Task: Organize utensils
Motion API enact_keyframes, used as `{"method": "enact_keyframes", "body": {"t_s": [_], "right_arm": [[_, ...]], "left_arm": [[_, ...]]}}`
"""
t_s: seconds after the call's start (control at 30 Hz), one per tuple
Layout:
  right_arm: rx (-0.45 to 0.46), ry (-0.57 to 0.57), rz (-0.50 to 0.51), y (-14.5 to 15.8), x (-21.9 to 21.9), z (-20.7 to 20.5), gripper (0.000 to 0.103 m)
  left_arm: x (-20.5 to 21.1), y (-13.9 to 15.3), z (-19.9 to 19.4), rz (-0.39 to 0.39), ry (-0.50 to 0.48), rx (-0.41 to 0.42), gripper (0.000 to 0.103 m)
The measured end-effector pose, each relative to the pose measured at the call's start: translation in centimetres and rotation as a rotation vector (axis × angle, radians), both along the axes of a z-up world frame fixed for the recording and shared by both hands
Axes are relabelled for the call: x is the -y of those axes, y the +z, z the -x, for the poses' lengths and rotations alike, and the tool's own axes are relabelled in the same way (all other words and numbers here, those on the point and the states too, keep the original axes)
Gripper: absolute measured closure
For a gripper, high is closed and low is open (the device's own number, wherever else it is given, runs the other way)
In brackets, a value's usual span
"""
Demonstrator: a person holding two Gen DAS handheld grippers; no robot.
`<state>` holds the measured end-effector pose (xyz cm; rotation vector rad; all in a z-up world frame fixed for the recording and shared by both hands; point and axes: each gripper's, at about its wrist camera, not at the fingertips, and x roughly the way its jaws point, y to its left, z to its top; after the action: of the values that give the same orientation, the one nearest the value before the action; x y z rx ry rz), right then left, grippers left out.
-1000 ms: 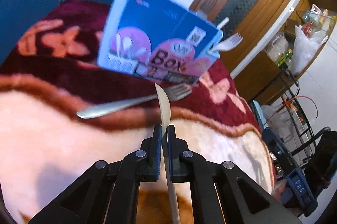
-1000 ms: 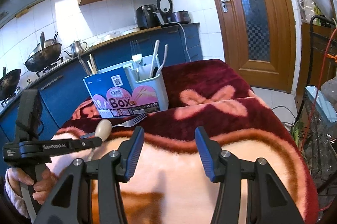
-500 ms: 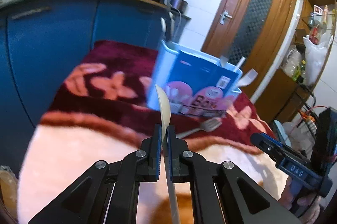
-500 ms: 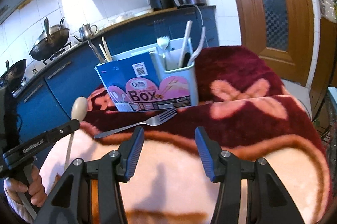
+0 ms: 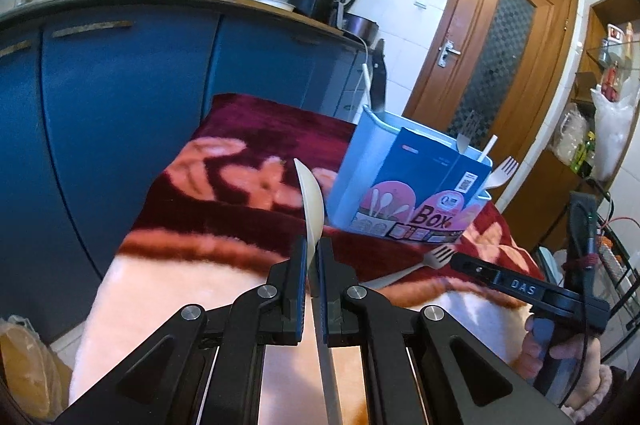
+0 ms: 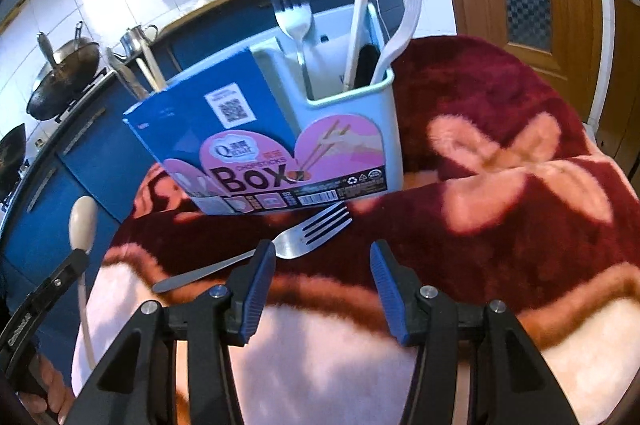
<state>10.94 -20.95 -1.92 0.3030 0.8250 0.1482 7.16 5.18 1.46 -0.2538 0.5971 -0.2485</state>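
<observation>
My right hand-held gripper (image 6: 322,271) hangs with its jaws apart and nothing between them, above the plush maroon-and-cream blanket (image 6: 500,209). A metal fork (image 6: 264,253) lies just ahead of my fingertips, its tines pointing right, its handle passing behind my left finger (image 6: 256,281). Beyond it stands the blue utensil box (image 6: 288,133) holding upright forks, and far to my left my other hand-held gripper (image 6: 78,257) clamps a pale spoon (image 6: 82,225).
</observation>
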Motion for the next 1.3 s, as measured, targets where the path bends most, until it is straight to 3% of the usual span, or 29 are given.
{"method": "enact_keyframes", "body": {"t_s": [0.43, 0.53, 0.67, 0.8, 1.0, 1.3], "right_arm": [[-0.031, -0.018, -0.082, -0.8, 0.8, -2.1, 0.060], [-0.034, -0.029, -0.112, -0.9, 0.9, -2.7, 0.069], [-0.036, -0.044, -0.156, -1.2, 1.6, -3.3, 0.088], [-0.019, -0.048, -0.243, -1.5, 2.6, -2.9, 0.094], [0.123, -0.033, -0.264, 0.8, 3.0, 0.3, 0.097], [0.437, -0.019, -0.047, 8.2, 1.3, 5.7, 0.101]], "left_arm": [[0.2, 0.0, -0.3, 0.003, -0.008, 0.009, 0.098], [0.2, 0.2, -0.3, 0.001, -0.006, 0.013, 0.098], [0.1, 0.4, -0.1, 0.000, 0.000, 0.017, 0.098], [0.2, 0.6, 0.1, -0.002, -0.001, 0.020, 0.098], [0.3, 1.3, 0.6, -0.005, -0.008, 0.045, 0.098], [1.3, 3.3, 1.5, -0.002, -0.036, 0.126, 0.098]]}}
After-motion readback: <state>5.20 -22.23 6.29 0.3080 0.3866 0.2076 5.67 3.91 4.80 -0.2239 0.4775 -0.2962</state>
